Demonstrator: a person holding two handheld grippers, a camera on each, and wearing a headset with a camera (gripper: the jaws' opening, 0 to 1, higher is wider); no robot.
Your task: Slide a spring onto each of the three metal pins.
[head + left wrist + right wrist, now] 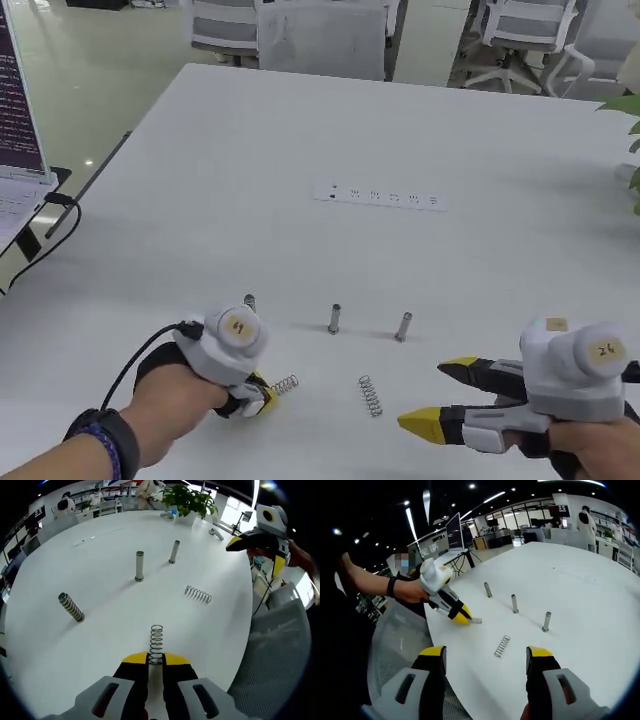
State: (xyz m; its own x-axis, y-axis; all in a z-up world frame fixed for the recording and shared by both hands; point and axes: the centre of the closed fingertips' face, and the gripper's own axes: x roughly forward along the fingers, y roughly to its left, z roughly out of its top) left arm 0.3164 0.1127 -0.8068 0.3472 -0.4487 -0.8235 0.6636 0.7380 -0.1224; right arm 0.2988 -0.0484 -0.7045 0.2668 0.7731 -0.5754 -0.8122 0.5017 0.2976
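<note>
Both held low: left hand-held gripper [156, 657] clamps spring [156, 641], right hand-held gripper [435, 393] spread apart.

On my bench [300, 130], left pin [249, 302], middle pin [334, 318], right pin [403, 326] in a row; loose spring [371, 395] before them, second spring [285, 384] left of it; power strip [380, 196] behind

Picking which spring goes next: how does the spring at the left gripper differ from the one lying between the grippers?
The held spring is pinched at one end by the left gripper's shut jaws; the loose spring lies on the table, touched by nothing. The held spring points forward along those jaws; the loose spring lies nearer the open right gripper. Both are bare metal coils, off the pins.
</note>
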